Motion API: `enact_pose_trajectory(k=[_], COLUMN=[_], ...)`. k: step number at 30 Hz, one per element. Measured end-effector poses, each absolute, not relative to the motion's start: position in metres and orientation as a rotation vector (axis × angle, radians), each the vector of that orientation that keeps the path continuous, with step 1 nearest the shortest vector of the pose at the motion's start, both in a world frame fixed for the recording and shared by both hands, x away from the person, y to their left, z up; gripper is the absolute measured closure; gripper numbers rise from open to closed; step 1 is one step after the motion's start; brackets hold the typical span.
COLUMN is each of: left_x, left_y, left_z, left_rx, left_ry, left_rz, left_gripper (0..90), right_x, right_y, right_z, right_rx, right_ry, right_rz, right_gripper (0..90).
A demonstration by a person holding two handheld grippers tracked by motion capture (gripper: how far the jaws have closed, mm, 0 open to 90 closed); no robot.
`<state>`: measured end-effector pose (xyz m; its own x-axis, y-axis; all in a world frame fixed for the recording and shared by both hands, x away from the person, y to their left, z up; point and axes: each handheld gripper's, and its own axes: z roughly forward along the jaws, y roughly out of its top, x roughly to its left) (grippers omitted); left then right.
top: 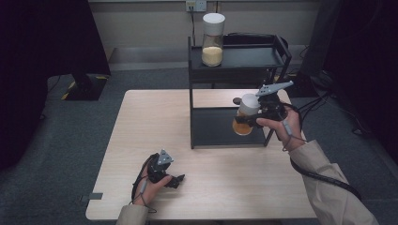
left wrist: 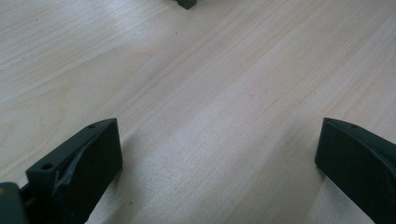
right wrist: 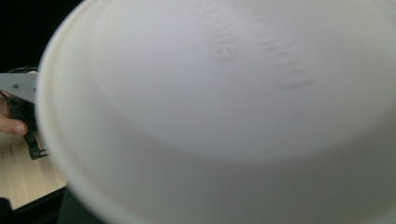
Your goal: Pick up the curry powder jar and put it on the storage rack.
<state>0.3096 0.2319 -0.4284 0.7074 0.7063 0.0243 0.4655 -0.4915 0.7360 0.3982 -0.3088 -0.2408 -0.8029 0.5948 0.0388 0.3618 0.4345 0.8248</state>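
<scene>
Table point(top: 141, 122): pale wood-grain laminate, rectangular, rounded corners; fine straight grain lines in left gripper view.

L gripper point(top: 174, 180): black body w/ grey three-cornered plate on top, resting on table at near left, held in person's L hand point(top: 152, 180). In left gripper view its jaws stand wide apart, nothing between, blocky matte black wedges w/ small screw holes, low over bare wood.

R gripper point(top: 245, 121): black, grey plate on top, cable trailing to beige sleeve point(top: 333, 187); held above table at right, by front of rack's lower shelf. Clamped on held jar point(top: 245, 117), tilted: clear cylinder, amber/orange contents in lower part, white rounded lid point(right wrist: 224, 107). In right gripper view lid is smooth, matte, blurred, w/ faint embossed marks; own jaws hidden behind it.

Rack point(top: 234, 101): black metal two-tier shelf, thin square posts, flat dark trays w/ raised rims; stands on far right part of table.

Far jar point(top: 212, 40): upright on upper tray, left end; clear glass cylinder, white lid, pale yellow granular fill in lower third.

Floor point(top: 70, 136): grey carpet, beyond table.
</scene>
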Motion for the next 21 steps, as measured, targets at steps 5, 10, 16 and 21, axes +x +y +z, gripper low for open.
enact_pose_trajectory(k=[5,10,16,21], left_x=[0.310,0.310,0.310,0.310], left_y=[0.232,0.232,0.232,0.232], left_z=[-0.428,-0.428,-0.428,-0.428], left_rx=[2.178,2.178,2.178,2.180], left_ry=[0.888,0.888,0.888,0.888], left_rz=[0.421,0.421,0.421,0.420], left_gripper=[0.0,0.0,0.0,0.0], right_x=[0.404,0.407,0.410,0.413], right_y=[-0.306,-0.308,-0.307,-0.308], right_z=[-0.224,-0.213,-0.193,-0.180], right_rx=[0.826,0.823,0.811,0.814], right_ry=[2.441,2.433,2.425,2.432], right_rz=[1.279,1.292,1.263,1.250], right_gripper=[31.9,31.9,32.0,32.0])
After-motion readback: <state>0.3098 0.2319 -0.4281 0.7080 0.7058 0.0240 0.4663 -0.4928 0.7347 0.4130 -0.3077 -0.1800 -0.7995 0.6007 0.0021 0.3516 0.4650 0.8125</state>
